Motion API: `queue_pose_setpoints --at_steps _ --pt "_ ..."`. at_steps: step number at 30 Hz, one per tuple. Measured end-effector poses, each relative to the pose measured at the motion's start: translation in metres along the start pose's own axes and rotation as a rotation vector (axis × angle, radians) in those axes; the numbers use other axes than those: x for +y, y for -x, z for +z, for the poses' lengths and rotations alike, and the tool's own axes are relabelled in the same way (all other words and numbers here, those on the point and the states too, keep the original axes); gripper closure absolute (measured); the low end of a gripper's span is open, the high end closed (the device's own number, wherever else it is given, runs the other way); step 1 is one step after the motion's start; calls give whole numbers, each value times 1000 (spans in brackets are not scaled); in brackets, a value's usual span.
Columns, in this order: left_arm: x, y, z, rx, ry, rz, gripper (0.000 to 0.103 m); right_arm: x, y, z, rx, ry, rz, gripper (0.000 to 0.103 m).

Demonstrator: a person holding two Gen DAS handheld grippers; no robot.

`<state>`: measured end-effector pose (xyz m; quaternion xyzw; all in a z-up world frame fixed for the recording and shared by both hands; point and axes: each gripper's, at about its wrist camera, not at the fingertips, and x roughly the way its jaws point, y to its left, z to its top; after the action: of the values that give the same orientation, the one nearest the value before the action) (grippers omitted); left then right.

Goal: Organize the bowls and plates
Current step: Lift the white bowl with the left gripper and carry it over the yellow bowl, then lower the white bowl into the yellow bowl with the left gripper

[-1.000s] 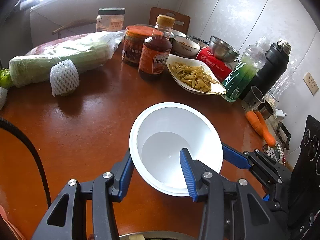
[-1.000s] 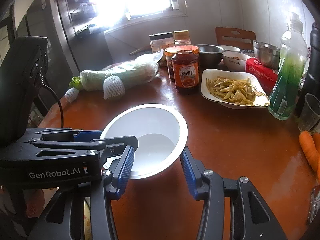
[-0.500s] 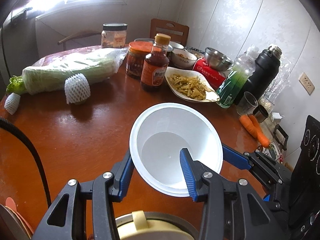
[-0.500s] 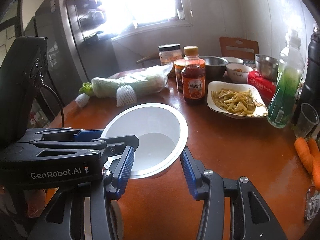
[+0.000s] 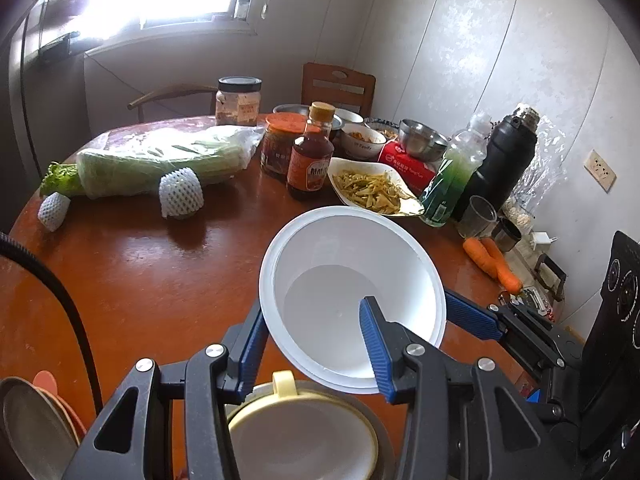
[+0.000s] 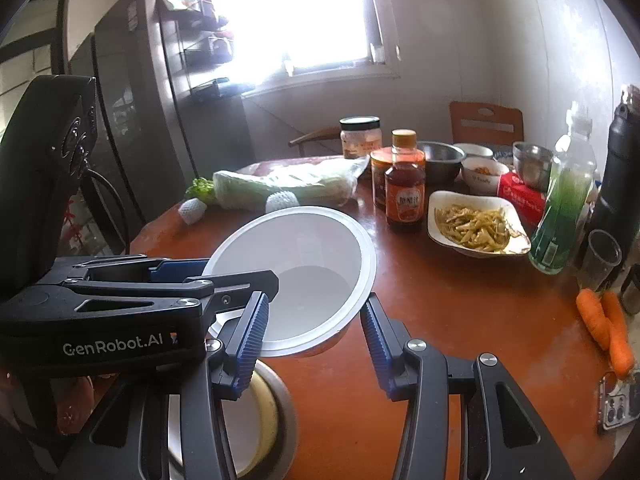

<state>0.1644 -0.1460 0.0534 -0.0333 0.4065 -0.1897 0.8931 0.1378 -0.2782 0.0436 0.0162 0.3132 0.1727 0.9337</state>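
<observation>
A white bowl is held tilted above the brown table. Both grippers grip its rim. My left gripper has one finger inside the bowl and one outside its near edge. My right gripper holds the bowl at its other side, one finger inside and one outside. Below the bowl stands a metal bowl with a cream-rimmed dish inside; it also shows in the right wrist view. Stacked plates lie at the lower left.
On the table's far side are a white dish of yellow vegetables, a sauce bottle, jars, steel bowls, a green bottle, a black flask, wrapped cabbage and carrots. A phone lies right.
Both grippers have lifted the white bowl and drawn it back toward the table's near edge. The metal bowl with the cream-rimmed dish has come into view beneath it.
</observation>
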Motion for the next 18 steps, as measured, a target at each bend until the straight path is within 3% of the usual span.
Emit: queue_pose_setpoints --at_steps 18 --pt "1 59 -38 -55 -16 15 57 45 46 -19 -44 58 5 53"
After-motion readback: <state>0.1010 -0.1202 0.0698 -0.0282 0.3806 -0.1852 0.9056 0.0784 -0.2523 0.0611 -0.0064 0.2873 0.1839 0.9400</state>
